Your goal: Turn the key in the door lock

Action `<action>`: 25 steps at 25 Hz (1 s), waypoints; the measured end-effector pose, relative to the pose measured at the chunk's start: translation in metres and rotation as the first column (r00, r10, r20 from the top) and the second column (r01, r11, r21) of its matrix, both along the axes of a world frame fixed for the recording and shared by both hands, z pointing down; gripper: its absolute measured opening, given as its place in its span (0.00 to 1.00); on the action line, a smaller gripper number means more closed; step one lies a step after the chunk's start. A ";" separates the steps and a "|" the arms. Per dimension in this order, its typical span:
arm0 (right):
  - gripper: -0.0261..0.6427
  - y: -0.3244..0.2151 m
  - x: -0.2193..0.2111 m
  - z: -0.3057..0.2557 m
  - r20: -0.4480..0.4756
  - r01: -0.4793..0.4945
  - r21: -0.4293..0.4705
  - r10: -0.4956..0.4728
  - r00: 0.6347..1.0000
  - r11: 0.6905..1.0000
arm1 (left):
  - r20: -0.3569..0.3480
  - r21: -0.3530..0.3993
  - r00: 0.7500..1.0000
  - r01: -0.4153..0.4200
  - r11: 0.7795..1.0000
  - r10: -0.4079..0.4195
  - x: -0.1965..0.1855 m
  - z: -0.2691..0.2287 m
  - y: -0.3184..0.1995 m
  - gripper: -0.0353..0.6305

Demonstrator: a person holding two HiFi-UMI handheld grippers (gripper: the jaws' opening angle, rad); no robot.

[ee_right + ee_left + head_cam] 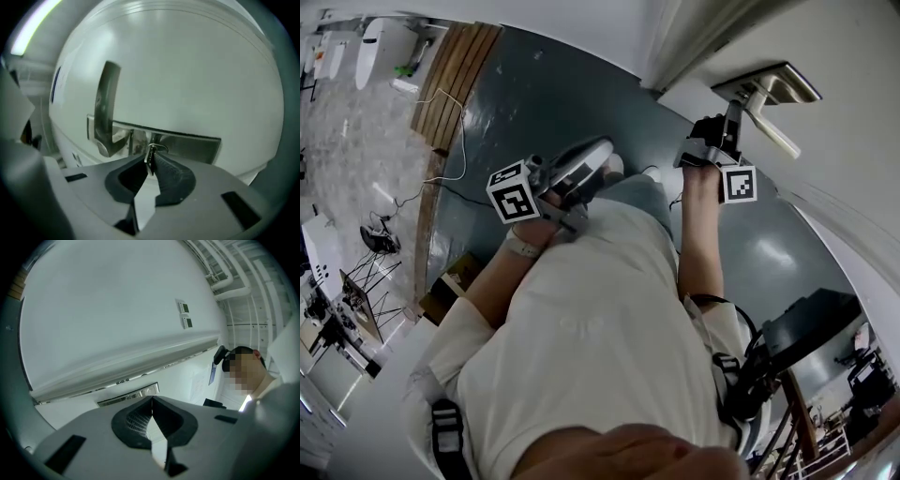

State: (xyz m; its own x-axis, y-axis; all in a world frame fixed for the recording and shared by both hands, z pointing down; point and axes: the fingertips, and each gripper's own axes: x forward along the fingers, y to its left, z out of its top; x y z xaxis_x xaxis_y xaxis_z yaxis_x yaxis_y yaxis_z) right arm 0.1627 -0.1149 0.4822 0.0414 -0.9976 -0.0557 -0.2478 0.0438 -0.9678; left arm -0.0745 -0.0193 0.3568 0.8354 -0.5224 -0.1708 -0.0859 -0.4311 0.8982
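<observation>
The key (150,157), a small metal one with a ring at its head, is pinched between the closed jaw tips of the right gripper (151,163), right up against the brushed-metal lock plate (192,146) of the white door (187,70). Its blade seems to sit in the lock, though the jaws cover the keyhole. The lever handle (105,110) juts from the same plate just beside the key. In the head view the right gripper (715,142) reaches up under that handle (771,120), arm outstretched, its marker cube (738,184) facing the camera. The left gripper (561,180) hangs low near the person's pale shirt (600,347), well away from the door; its jaws (152,404) are pressed together with nothing between them, pointing at a plain white wall (108,310) bearing two small wall panels (185,315). Underfoot is a glossy dark grey-green floor (544,103), with wooden boards (455,70) and a loose white cable (455,131) at its far edge.
</observation>
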 end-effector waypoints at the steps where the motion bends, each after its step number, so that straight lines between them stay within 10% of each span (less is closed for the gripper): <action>1: 0.11 0.000 0.001 0.001 0.112 -0.026 0.030 0.023 0.993 0.999 | -0.001 -0.001 1.000 0.000 1.000 0.000 0.000 0.000 0.000 0.07; 8: 0.11 -0.003 0.005 0.001 0.351 -0.099 0.091 0.061 0.934 0.991 | 0.000 -0.006 1.000 0.001 1.000 -0.001 0.001 0.001 0.000 0.07; 17: 0.12 0.006 0.001 -0.002 -0.068 0.095 -0.014 -0.096 0.993 0.995 | -0.026 -0.023 1.000 -0.001 1.000 0.000 0.000 0.004 0.000 0.07; 19: 0.15 0.011 -0.002 -0.007 -0.293 0.142 -0.065 -0.155 0.943 0.988 | -0.034 -0.027 0.999 -0.004 1.000 0.003 0.000 0.005 -0.002 0.07; 22: 0.18 0.016 -0.007 -0.015 -0.616 0.163 -0.143 -0.217 0.757 0.976 | -0.042 -0.029 0.999 -0.013 0.999 0.012 0.002 0.005 -0.002 0.07; 25: 0.18 0.017 -0.001 -0.011 -0.687 0.129 -0.197 -0.231 0.689 0.972 | -0.048 -0.033 0.999 -0.022 0.999 0.020 0.005 0.007 -0.001 0.07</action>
